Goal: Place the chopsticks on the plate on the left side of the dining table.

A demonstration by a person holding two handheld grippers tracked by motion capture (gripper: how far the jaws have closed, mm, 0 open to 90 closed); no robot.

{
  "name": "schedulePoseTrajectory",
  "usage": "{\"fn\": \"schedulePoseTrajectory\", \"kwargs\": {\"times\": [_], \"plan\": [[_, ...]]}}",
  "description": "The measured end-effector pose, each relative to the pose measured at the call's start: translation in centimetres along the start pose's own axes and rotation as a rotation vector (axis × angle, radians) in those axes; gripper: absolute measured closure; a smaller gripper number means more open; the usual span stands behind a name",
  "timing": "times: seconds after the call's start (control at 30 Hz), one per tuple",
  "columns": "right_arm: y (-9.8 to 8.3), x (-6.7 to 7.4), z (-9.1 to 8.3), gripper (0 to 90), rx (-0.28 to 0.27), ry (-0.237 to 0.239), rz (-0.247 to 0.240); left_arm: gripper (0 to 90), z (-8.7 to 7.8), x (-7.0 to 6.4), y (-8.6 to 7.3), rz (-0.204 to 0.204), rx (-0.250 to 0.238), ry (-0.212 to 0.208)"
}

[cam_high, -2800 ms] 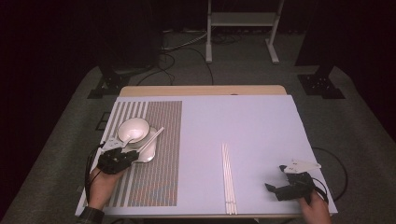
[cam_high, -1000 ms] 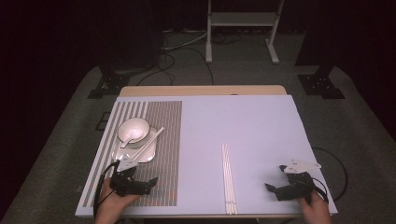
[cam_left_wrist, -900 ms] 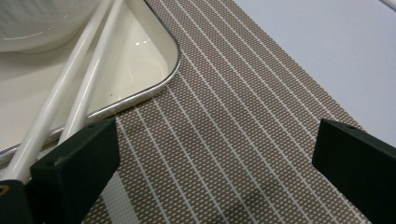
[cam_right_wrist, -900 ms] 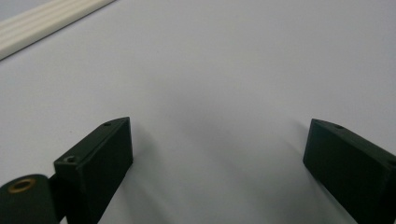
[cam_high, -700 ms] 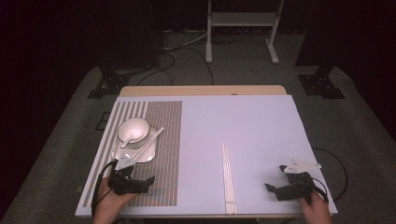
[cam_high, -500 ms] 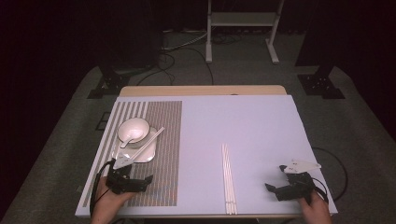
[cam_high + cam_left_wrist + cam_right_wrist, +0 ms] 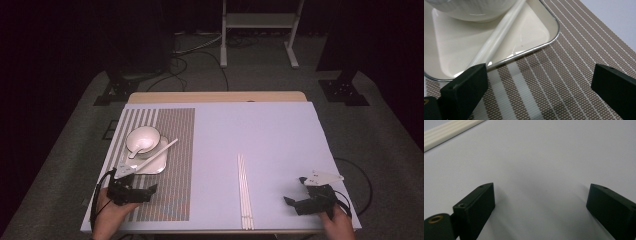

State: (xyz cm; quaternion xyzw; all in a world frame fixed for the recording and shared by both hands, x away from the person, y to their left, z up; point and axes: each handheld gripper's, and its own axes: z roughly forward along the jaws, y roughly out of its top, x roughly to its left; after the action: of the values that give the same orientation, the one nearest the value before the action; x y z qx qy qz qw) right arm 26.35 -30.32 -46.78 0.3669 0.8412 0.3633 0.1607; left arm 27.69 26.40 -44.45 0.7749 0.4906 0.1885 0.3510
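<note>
Left tool is held spread and empty over the striped brown woven placemat, the white square plate with round white bowl at its 11 o'clock, likely clearance for regrasp; right tool is parked spread on the desk.
</note>
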Motion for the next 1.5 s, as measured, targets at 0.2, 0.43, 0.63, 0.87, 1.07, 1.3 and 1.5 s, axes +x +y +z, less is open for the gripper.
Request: {"fn": "schedulePoseTrajectory", "kwargs": {"times": [0.2, 0.43, 0.63, 0.87, 1.07, 1.3, 1.5], "plan": [[0.0, 0.0, 0.0, 6.8, 0.000, 0.000, 0.000, 0.0, -0.2, 0.8, 0.0, -0.010, -0.007, 0.020], [0.0, 0.0, 0.0, 6.8, 0.000, 0.000, 0.000, 0.0, -0.2, 1.5, 0.0, -0.011, -0.008, 0.047], [0.0, 0.0, 0.0, 6.8, 0.000, 0.000, 0.000, 0.1, -0.3, 2.2, 0.1, -0.017, -0.009, 0.061], [0.0, 0.0, 0.0, 6.8, 0.000, 0.000, 0.000, 0.0, -0.2, 3.1, 0.2, -0.016, -0.010, 0.072], [0.0, 0.0, 0.0, 6.8, 0.000, 0.000, 0.000, 0.0, -0.1, 3.6, 0.4, -0.018, -0.017, 0.077], [0.0, 0.0, 0.0, 6.8, 0.000, 0.000, 0.000, 0.1, 0.1, 4.6, 0.8, -0.031, -0.027, 0.087], [0.0, 0.0, 0.0, 6.8, 0.000, 0.000, 0.000, 0.1, 0.5, 5.3, 1.0, -0.037, -0.025, 0.093]]}}
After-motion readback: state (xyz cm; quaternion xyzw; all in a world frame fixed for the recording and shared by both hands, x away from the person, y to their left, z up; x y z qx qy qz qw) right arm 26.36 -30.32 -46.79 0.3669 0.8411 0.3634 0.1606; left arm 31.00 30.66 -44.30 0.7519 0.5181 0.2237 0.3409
